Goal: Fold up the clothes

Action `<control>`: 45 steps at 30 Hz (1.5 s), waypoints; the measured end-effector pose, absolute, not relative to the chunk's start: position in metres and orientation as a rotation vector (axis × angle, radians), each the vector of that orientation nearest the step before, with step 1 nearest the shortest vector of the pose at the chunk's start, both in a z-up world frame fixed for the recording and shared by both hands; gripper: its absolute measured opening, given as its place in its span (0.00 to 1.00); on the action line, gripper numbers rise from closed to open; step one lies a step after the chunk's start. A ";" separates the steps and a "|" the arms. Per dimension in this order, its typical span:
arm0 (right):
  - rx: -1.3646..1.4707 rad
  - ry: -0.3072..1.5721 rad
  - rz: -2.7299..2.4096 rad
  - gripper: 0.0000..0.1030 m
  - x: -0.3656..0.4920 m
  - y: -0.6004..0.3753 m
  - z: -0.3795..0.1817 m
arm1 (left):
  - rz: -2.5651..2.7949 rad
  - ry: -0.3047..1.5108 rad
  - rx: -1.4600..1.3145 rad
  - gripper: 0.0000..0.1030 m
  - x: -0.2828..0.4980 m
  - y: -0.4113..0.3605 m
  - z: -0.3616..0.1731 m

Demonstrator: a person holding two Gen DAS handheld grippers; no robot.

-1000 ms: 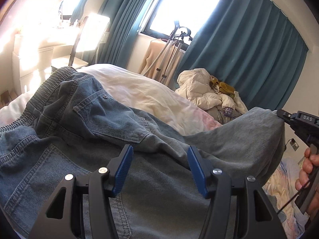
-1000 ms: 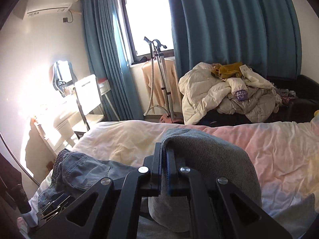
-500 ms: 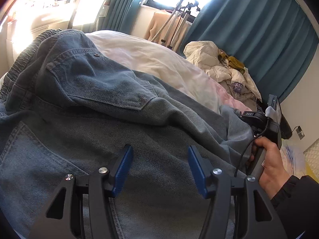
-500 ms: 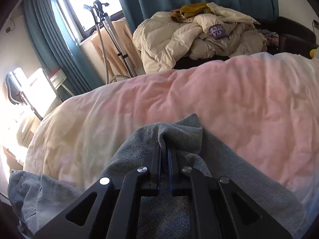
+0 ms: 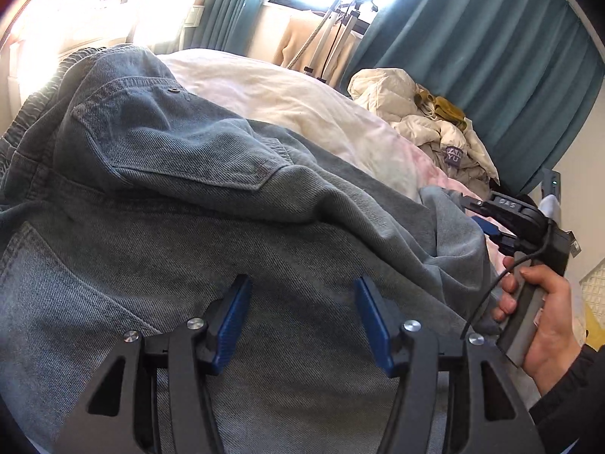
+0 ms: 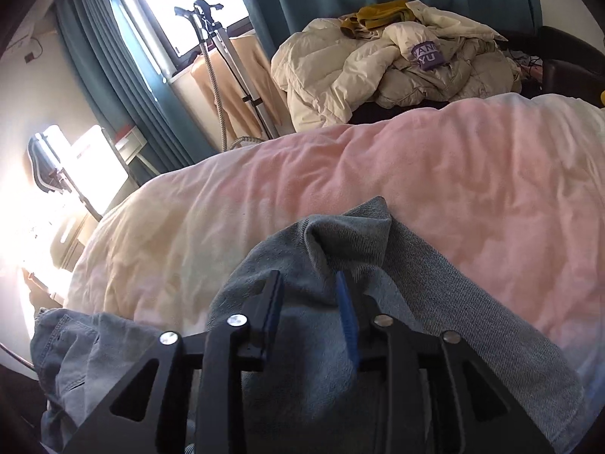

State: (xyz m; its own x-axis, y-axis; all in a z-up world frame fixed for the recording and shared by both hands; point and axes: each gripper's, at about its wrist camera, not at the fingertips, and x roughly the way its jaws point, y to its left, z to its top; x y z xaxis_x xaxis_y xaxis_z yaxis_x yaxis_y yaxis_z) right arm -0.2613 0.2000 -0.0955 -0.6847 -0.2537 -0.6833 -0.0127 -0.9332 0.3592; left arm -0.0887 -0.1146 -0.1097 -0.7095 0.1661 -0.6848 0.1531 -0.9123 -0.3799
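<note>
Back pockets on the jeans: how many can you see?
2: one buttoned pocket on the raised upper fold, one pocket lower left near the left claw. Others may be hidden.

A purple label (image 6: 426,54) on the cream jacket (image 6: 340,72) piled beyond the bed reads "ANYU". The right hand-held gripper (image 5: 477,215) bears small letters, seemingly "DAS"

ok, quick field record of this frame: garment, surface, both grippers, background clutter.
garment: denim jeans, folded over, lying on the bed
surface: bed cover, white and pink
left gripper: jaws open, over the jeans, nothing between them
right gripper: jaws opening, a ridge of denim between them, pads not pressing on it
right hand: on the gripper handle
background: pile of clothes, teal curtains
</note>
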 end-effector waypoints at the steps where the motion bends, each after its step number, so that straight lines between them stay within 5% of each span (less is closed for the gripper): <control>1: 1.169 -0.521 -2.707 0.49 -0.250 0.203 -0.087 | 2.815 -0.666 -1.185 0.57 -0.087 -0.115 -0.107; 8: 1.193 -0.554 -2.672 0.52 -0.164 0.237 -0.046 | 2.789 -0.658 -1.126 0.57 -0.069 -0.105 -0.090; 15: 1.358 -0.764 -2.620 0.52 -0.106 0.298 -0.074 | 2.760 -0.566 -1.069 0.57 -0.048 -0.079 -0.081; 30: 1.422 -0.754 -2.528 0.52 -0.141 0.304 -0.139 | 2.784 -0.484 -1.086 0.57 -0.052 -0.064 -0.100; 31: 1.403 -0.753 -2.534 0.50 -0.143 0.303 -0.141 | 2.778 -0.483 -1.099 0.57 -0.055 -0.064 -0.103; 33: 1.362 -0.713 -2.549 0.15 -0.145 0.301 -0.140 | 2.770 -0.476 -1.130 0.57 -0.059 -0.062 -0.109; 39: 1.268 -0.634 -2.644 0.11 -0.152 0.316 -0.107 | 2.757 -0.480 -1.145 0.57 -0.061 -0.061 -0.115; 45: 1.102 -1.018 -2.750 0.06 -0.146 0.400 -0.087 | 2.752 -0.510 -1.149 0.56 -0.062 -0.062 -0.117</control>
